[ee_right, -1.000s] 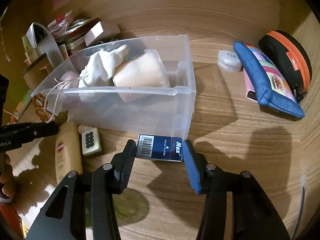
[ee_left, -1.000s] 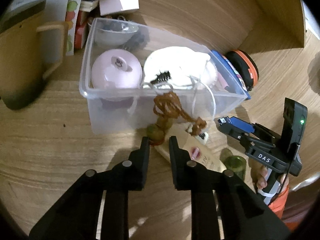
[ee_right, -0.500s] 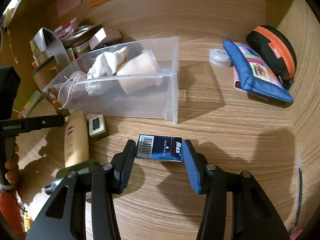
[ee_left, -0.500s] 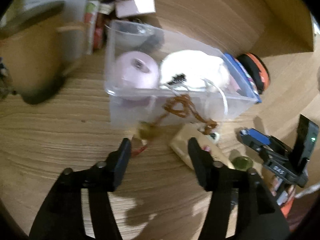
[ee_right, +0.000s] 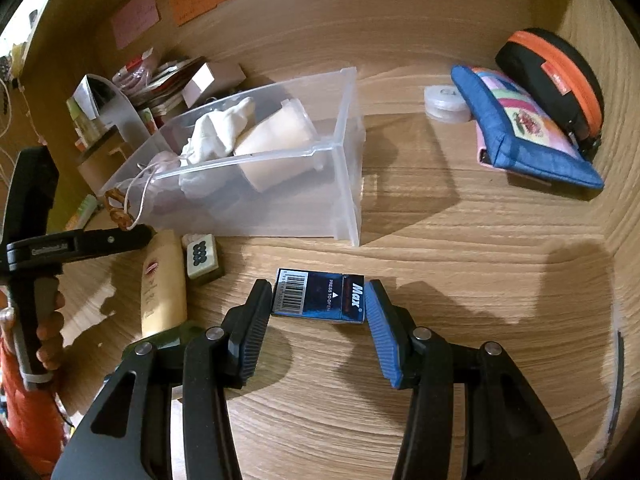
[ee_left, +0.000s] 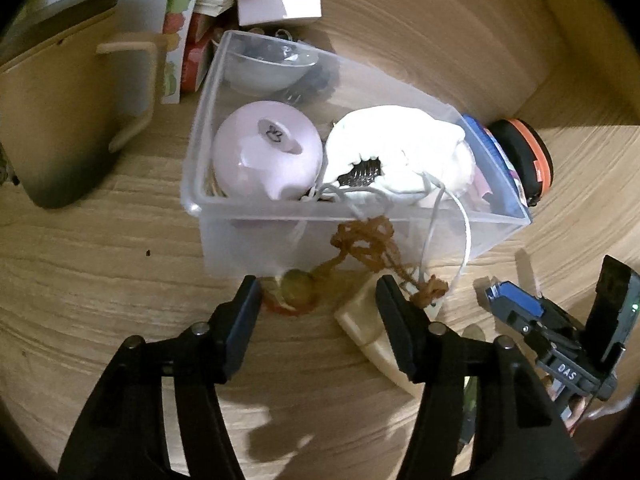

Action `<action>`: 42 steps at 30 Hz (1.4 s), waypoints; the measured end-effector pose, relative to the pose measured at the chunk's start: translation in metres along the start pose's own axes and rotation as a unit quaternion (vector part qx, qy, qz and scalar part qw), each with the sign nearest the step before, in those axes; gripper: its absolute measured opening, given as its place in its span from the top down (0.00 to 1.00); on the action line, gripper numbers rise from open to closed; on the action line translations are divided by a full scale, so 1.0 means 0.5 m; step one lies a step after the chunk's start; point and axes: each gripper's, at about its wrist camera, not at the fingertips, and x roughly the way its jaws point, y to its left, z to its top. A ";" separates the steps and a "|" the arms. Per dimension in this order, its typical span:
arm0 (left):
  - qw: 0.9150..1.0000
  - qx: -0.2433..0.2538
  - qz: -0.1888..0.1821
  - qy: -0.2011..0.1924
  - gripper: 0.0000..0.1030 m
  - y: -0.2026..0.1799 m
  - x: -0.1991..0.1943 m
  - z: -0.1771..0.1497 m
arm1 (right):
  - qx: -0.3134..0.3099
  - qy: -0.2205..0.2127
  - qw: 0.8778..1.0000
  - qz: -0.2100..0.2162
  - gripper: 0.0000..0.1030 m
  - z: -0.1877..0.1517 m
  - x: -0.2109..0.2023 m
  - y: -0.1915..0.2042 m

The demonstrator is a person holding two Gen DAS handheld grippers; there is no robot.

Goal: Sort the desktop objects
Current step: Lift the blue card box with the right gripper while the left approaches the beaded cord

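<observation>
A clear plastic bin (ee_left: 224, 220) (ee_right: 344, 184) holds a pink ball (ee_left: 266, 156), a white drawstring pouch (ee_left: 400, 152) and a cream cup (ee_right: 276, 140). A brown cord charm with a green bead (ee_left: 298, 286) hangs over the bin's front wall onto the desk. My left gripper (ee_left: 318, 294) is open, its fingers either side of the bead. My right gripper (ee_right: 319, 296) is shut on a blue staple box (ee_right: 319, 296), held just above the desk. A cream tube (ee_right: 164, 284) and a mahjong tile (ee_right: 201, 257) lie in front of the bin.
A blue pouch (ee_right: 520, 120), a black and orange case (ee_right: 556, 76) and a small round tin (ee_right: 444, 98) lie at the right. A tan mug (ee_left: 60, 120), books and a pink box (ee_left: 280, 4) stand behind the bin. Wooden walls enclose the desk.
My left gripper has opened and let go of the cord charm, whose bead now lies on the desk. My right gripper has drawn back from the bin with the staple box.
</observation>
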 end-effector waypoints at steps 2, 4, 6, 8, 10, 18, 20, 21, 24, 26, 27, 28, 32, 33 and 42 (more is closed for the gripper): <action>1.000 -0.002 0.003 -0.002 0.44 -0.006 0.000 -0.001 | -0.004 -0.001 1.000 0.003 0.57 -0.001 -0.001 0.003; 1.000 -0.006 0.002 -0.007 0.46 -0.008 0.001 -0.003 | -0.007 -0.001 1.000 0.007 0.57 -0.002 -0.001 0.006; 1.000 -0.023 -0.017 -0.004 0.54 -0.004 0.003 -0.003 | -0.007 -0.001 1.000 0.011 0.57 -0.002 -0.001 0.007; 0.999 -0.035 -0.042 0.001 0.63 0.000 0.007 0.001 | -0.009 -0.001 1.000 0.014 0.57 -0.002 -0.001 0.008; 0.998 -0.037 -0.055 0.003 0.70 -0.005 0.011 0.004 | -0.010 -0.002 1.000 0.014 0.57 -0.003 -0.002 0.009; 0.999 -0.023 -0.030 -0.003 0.80 -0.009 -0.008 -0.002 | -0.006 -0.008 1.000 0.016 0.57 -0.005 -0.006 0.010; 1.000 -0.018 -0.018 -0.008 0.85 -0.008 -0.016 -0.006 | -0.005 -0.010 1.000 0.017 0.57 -0.006 -0.007 0.008; 1.000 -0.013 -0.011 -0.013 0.85 -0.008 -0.022 -0.008 | -0.005 -0.011 1.000 0.018 0.57 -0.006 -0.008 0.009; 1.000 -0.009 -0.008 -0.016 0.85 -0.003 -0.032 -0.008 | -0.006 -0.013 1.000 0.016 0.57 -0.007 -0.009 0.014; 1.000 -0.006 -0.004 -0.012 0.85 -0.003 -0.027 -0.005 | -0.007 -0.012 1.000 0.015 0.57 -0.007 -0.009 0.016; 1.000 -0.005 0.004 -0.011 0.85 -0.002 -0.024 -0.004 | -0.007 -0.012 1.000 0.016 0.57 -0.007 -0.009 0.015; 1.000 -0.003 0.011 -0.009 0.85 0.001 -0.021 -0.004 | -0.008 -0.012 1.000 0.015 0.57 -0.006 -0.009 0.015; 1.000 -0.002 0.026 -0.010 0.86 0.011 -0.019 -0.005 | -0.008 -0.013 1.000 0.014 0.57 -0.007 -0.011 0.015; 0.999 -0.001 0.031 -0.011 0.86 0.014 -0.022 -0.007 | -0.010 -0.013 1.000 0.015 0.57 -0.006 -0.010 0.013; 0.998 0.027 0.036 -0.035 0.89 0.008 -0.095 -0.031 | -0.007 -0.022 1.000 0.015 0.57 -0.007 -0.015 0.014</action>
